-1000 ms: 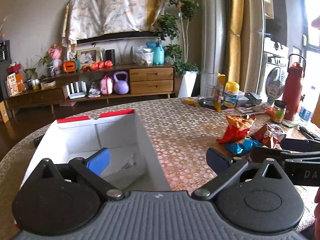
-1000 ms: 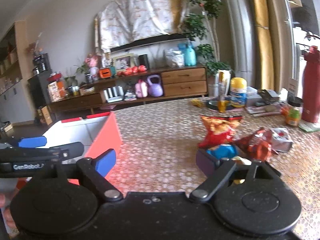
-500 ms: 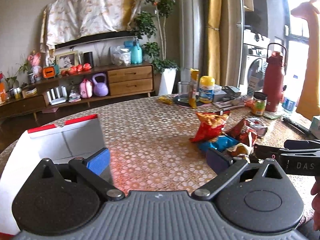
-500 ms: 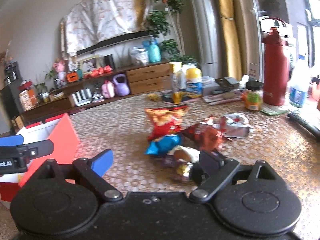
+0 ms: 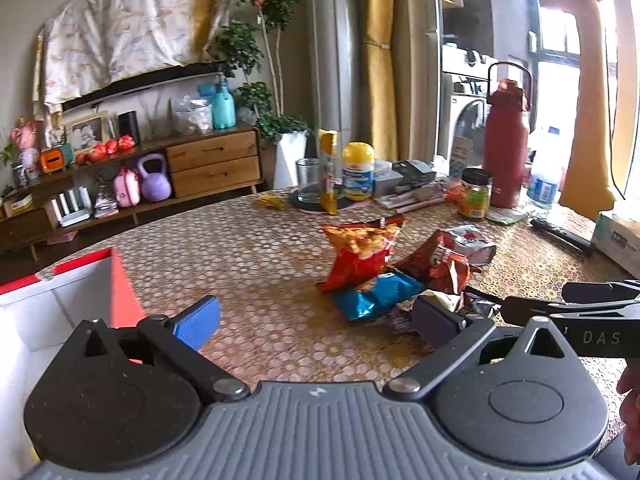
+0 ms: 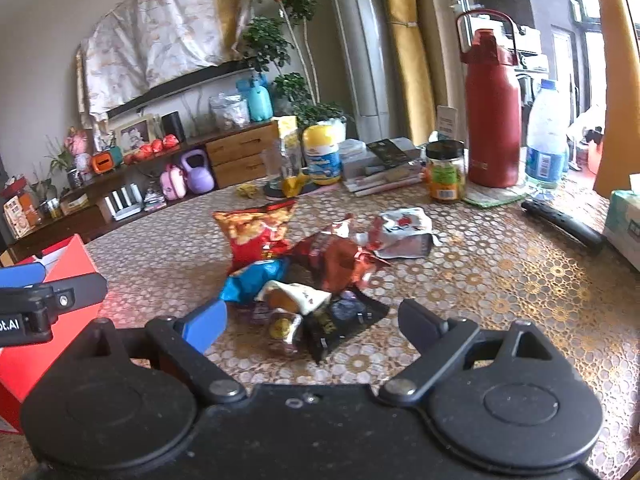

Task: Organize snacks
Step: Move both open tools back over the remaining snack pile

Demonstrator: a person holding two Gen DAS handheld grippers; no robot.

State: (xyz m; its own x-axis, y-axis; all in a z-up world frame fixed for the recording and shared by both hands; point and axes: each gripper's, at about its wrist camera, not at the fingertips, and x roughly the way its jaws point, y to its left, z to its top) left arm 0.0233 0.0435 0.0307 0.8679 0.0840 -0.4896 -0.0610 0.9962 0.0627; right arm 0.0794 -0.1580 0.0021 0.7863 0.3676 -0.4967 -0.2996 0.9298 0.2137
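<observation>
Crinkled foil snack packets lie heaped on the patterned table, just ahead of the right gripper, whose jaws stand spread wide with nothing between them. Ahead and right of the left gripper, equally spread and empty, sits the same heap; the red box stands at its left.

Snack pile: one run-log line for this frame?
phase: approach | left gripper: open, empty | right gripper: open, empty | snack pile: on table | red box: left of pile
</observation>
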